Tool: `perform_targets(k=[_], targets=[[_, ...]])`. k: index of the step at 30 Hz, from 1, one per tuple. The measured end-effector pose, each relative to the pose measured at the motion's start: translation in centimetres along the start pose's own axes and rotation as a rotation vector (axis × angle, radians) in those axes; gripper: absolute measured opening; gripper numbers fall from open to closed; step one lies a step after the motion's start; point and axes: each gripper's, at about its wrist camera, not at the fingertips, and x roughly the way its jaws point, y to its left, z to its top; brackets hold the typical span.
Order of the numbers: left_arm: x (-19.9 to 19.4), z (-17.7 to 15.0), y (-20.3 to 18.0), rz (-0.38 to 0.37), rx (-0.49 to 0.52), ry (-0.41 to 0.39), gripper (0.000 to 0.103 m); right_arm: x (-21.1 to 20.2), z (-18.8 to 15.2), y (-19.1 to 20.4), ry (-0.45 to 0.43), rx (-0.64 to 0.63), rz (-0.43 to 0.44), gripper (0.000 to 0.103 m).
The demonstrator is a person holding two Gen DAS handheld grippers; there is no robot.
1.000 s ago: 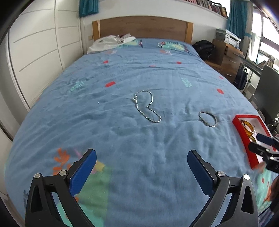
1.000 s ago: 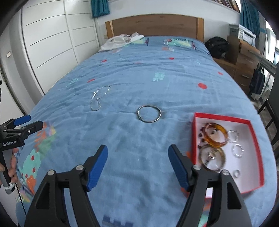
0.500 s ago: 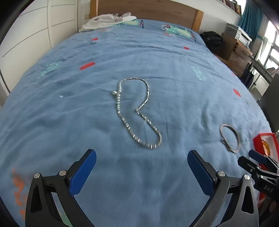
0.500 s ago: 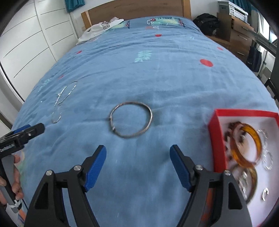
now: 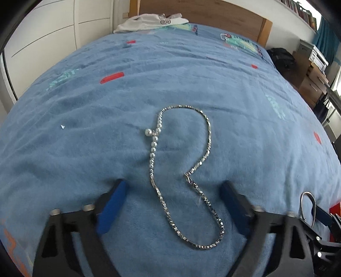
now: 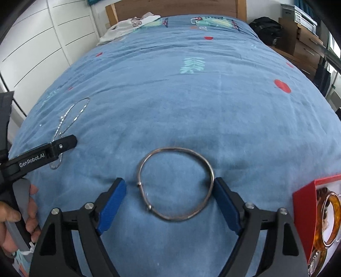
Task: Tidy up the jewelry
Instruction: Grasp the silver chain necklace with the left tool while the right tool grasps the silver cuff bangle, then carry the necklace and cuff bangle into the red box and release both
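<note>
A silver chain necklace with pearls (image 5: 181, 170) lies looped on the blue bedspread. My left gripper (image 5: 172, 200) is open, its blue pads on either side of the necklace's near loop. A thin silver bangle (image 6: 175, 184) lies flat on the bedspread. My right gripper (image 6: 168, 200) is open and straddles the bangle; the right pad touches its rim. The bangle also shows in the left wrist view (image 5: 308, 207). The necklace shows at the left in the right wrist view (image 6: 68, 123). A red jewelry box (image 6: 304, 202) with amber bangles (image 6: 328, 219) sits at the right.
The bed has a wooden headboard (image 5: 202, 12) with white clothing (image 5: 149, 22) by it. White wardrobe doors (image 6: 42, 38) stand to the left. A black bag (image 6: 266, 27) and wooden drawers (image 6: 302, 42) stand to the right of the bed.
Both grippers have moved forward and down toward the bedspread. The left now straddles the necklace's near loop; the right now straddles the bangle. Both have stayed open.
</note>
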Motion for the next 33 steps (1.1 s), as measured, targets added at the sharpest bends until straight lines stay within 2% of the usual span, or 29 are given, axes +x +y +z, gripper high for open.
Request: perform_targets(k=[2,3,4,5,7,8,15,20,23,28,33], targets=[[-0.2,0.0,0.2,-0.011,0.002,-0.012,0.057,0.0,0.0,-0.1,-0.005,0.004,-0.002,0.081],[-0.3,0.0,0.3,-0.015,0.003,-0.014,0.051,-0.1,0.0,-0.1,-0.009,0.002,-0.004,0.079],[-0.4,0.0,0.4,-0.023,0.003,-0.015,0.038,-0.2,-0.1,-0.1,-0.013,0.001,-0.009,0.074],[-0.5,0.1,0.6,-0.039,0.000,-0.015,0.021,-0.3,-0.2,-0.2,-0.017,0.002,-0.011,0.069],[-0.8,0.0,0.8,-0.058,-0.008,-0.010,0.007,-0.6,-0.4,-0.3,-0.022,0.009,-0.002,0.069],[-1.0,-0.1,0.9,-0.069,-0.010,-0.010,0.004,-0.8,-0.5,-0.3,-0.023,0.006,0.001,0.069],[-5.1,-1.1,-0.5,-0.158,0.061,-0.052,0.003,-3.4,-1.8,-0.1,-0.052,0.014,0.036,0.069],[-9.5,-1.1,-2.3,-0.209,0.117,-0.101,0.003,-7.4,-2.7,-0.2,-0.104,0.038,0.072,0.069],[-13.0,-0.9,-4.3,-0.273,0.155,-0.138,0.003,-10.4,-3.2,-0.8,-0.149,0.052,0.076,0.069],[-18.1,-1.2,-8.8,-0.385,0.216,-0.189,0.003,-16.3,-4.3,-3.7,-0.212,0.058,0.041,0.069],[-21.8,-2.6,-14.0,-0.507,0.264,-0.198,0.003,-21.0,-5.6,-8.2,-0.240,0.058,-0.020,0.069]])
